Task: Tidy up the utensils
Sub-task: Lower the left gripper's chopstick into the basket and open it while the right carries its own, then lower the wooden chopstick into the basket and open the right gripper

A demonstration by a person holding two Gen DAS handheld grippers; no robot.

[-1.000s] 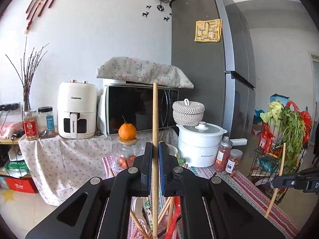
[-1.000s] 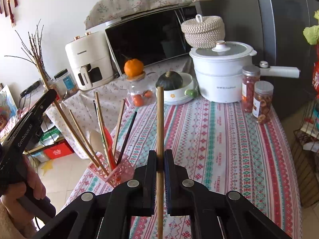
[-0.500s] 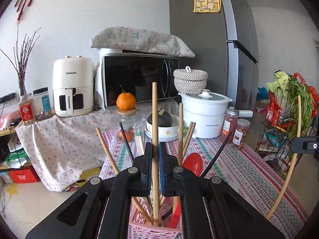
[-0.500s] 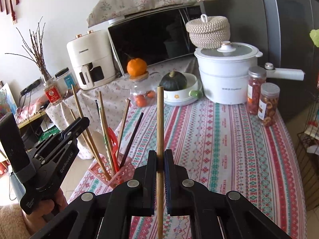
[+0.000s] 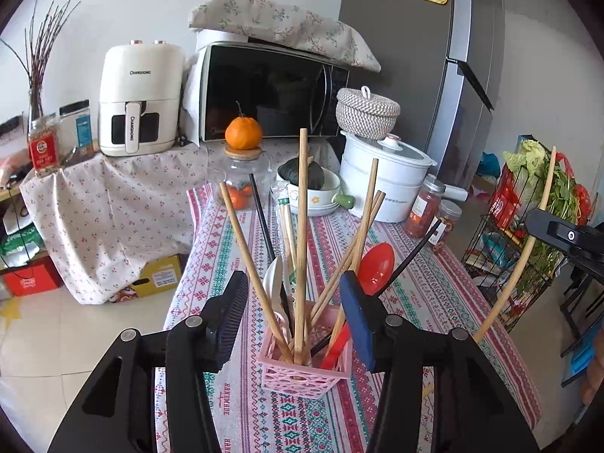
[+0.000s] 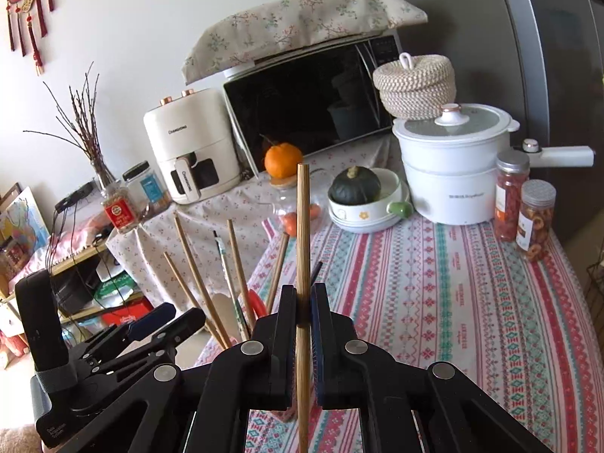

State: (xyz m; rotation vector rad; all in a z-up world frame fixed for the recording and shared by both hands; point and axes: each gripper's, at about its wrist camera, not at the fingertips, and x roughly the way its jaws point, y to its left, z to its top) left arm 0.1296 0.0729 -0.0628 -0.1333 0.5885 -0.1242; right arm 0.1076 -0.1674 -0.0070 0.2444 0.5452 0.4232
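Left fingers (image 5: 238, 315) just opening around chopstick (image 5: 301, 234), right fingers (image 6: 287, 324) clamping chopstick (image 6: 302, 249)

**Kitchen clutter behind the desk**

A white air fryer (image 5: 139, 102) stands beside a black microwave (image 5: 271, 92) draped with a floral cloth (image 5: 283, 24). An orange (image 5: 243, 133) sits on a glass jar's lid (image 5: 243, 151). A dark squash (image 6: 354, 185) rests in a white bowl (image 6: 368, 209). Next to it stands a white pot (image 6: 451, 162) with a woven basket (image 6: 415, 85) behind, and 2 jars (image 6: 536, 221) near the grey fridge (image 5: 422, 56).
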